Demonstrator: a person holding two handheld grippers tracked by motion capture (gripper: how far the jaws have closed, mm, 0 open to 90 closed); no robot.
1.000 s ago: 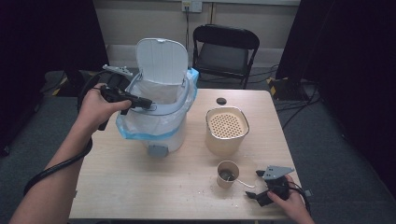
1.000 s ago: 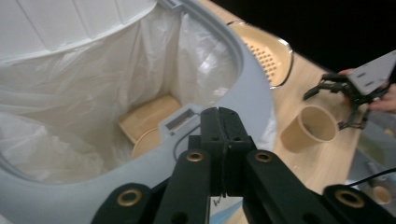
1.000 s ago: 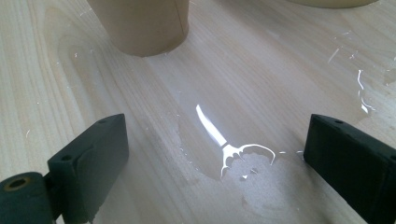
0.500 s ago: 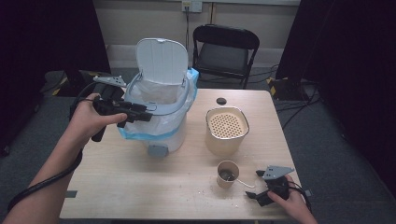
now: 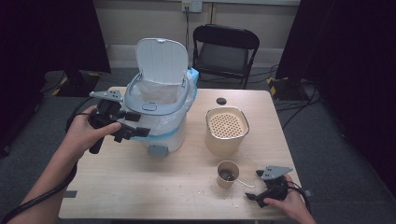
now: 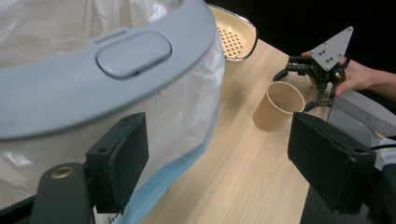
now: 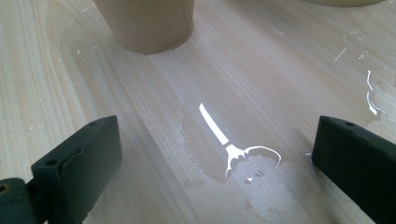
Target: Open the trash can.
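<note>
- Holding the left gripper (image 5: 140,132) level at the front left of the bin (image 5: 161,116), the person's left hand (image 5: 86,133) had its jaws pointed at the bin wall just under the grey rim (image 5: 154,105).
- Left jaws had just been opening; they stood apart with nothing clamped. In the left gripper view one pad (image 6: 122,158) sat right against the plastic liner (image 6: 187,98); can't tell if it touched. The other pad hung over bare table.
- Bin stood at the back left of the table (image 5: 140,186), white lid (image 5: 162,60) tipped up and back, liner folded over the rim, blue edge showing lower down.
- Right gripper (image 5: 256,196) rested low at the front right table edge in the right hand (image 5: 289,205), grey plate on top.
- Right jaws were apart, nothing between the pads. In the right gripper view they straddled a wet patch (image 7: 233,163) on the wood.
- Paper cup (image 5: 227,173) stood upright just left of the right gripper, near but not touching; something dark inside, too small to tell.
- Cream container (image 5: 226,131) with a perforated top sat behind the cup, right of the bin, apart from both.
- Small dark round object (image 5: 221,101) lay near the back edge.
- Black folding chair (image 5: 226,51) stood behind the table.
</note>
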